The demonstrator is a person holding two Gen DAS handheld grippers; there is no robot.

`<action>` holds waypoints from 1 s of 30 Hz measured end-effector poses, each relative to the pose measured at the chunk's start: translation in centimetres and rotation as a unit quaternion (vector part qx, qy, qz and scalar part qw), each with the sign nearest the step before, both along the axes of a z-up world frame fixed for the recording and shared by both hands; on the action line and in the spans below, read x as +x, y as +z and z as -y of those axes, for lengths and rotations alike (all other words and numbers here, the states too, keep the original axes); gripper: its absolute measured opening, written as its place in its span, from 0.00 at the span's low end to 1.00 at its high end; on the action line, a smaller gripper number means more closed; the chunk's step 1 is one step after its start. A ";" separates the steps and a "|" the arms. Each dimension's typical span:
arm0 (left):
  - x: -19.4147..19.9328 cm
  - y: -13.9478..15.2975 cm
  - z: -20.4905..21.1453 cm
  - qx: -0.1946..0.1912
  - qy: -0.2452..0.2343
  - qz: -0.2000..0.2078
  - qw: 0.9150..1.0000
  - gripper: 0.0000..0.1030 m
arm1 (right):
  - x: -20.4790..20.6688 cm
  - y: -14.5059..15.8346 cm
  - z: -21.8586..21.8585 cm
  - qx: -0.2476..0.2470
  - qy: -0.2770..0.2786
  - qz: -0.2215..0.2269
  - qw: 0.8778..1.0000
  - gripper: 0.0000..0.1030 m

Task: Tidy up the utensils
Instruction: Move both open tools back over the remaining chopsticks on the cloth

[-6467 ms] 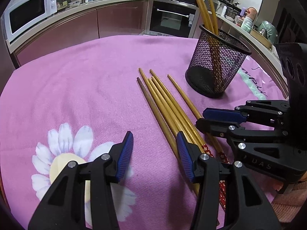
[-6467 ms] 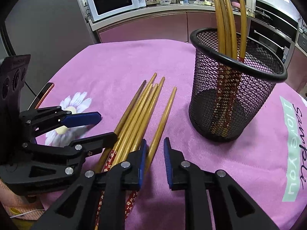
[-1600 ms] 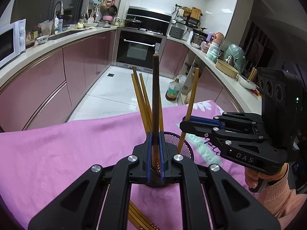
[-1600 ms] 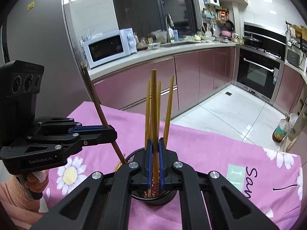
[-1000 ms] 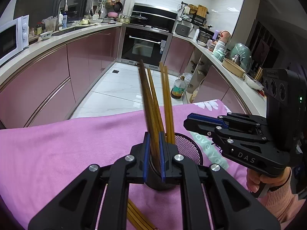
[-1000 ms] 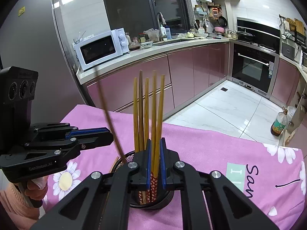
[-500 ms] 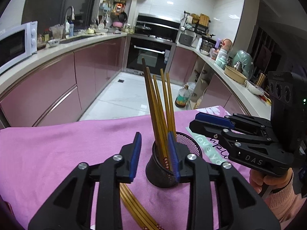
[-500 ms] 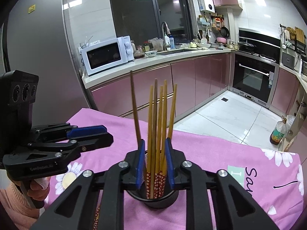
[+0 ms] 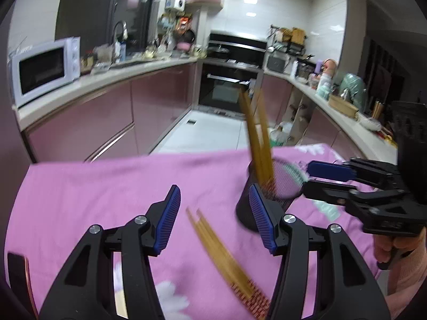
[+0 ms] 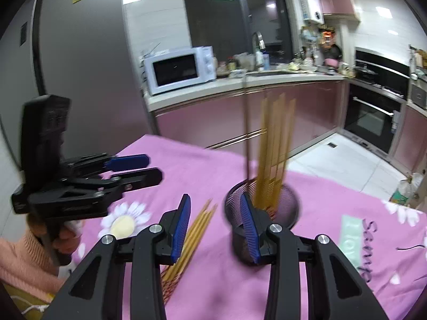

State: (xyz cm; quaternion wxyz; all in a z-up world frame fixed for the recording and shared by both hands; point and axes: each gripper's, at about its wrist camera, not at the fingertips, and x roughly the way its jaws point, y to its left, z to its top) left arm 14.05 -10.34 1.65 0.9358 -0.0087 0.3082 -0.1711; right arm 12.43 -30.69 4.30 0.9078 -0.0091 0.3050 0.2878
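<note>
Pink flowered tablecloth (image 9: 93, 186) spread wide under everything, soft and liable to slide or bunch if a tool drags across it. Black wire-mesh cylindrical holder (image 10: 283, 202) standing upright on it, light-looking, easy to tip if a fingertip catches the rim. Bundle of tall yellow wooden chopsticks (image 10: 275, 146) already upright inside the holder, leaning and blurred; likely to rattle or spill if the holder gets knocked. Loose yellow wooden chopsticks with red patterned ends (image 9: 221, 253) lying flat on the cloth just beside the holder, packed side by side. Hard to single one out; probably two lifted at once, or one rolling off toward the table edge. Left gripper (image 9: 213, 221) spread wide, holding nothing, poised above the loose sticks, its right finger close in front of the holder's base. Risk of a nudge on the way down. Right gripper (image 10: 216, 226) also spread and empty, close in front of the holder. Both tools crowding the same patch; collision quite possible.
</note>
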 end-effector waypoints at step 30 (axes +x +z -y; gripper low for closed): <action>-1.2 -10.7 -0.5 0.024 0.019 -0.143 0.989 0.51 | 1.0 -10.3 -5.6 -0.059 -0.003 -0.144 0.988 0.28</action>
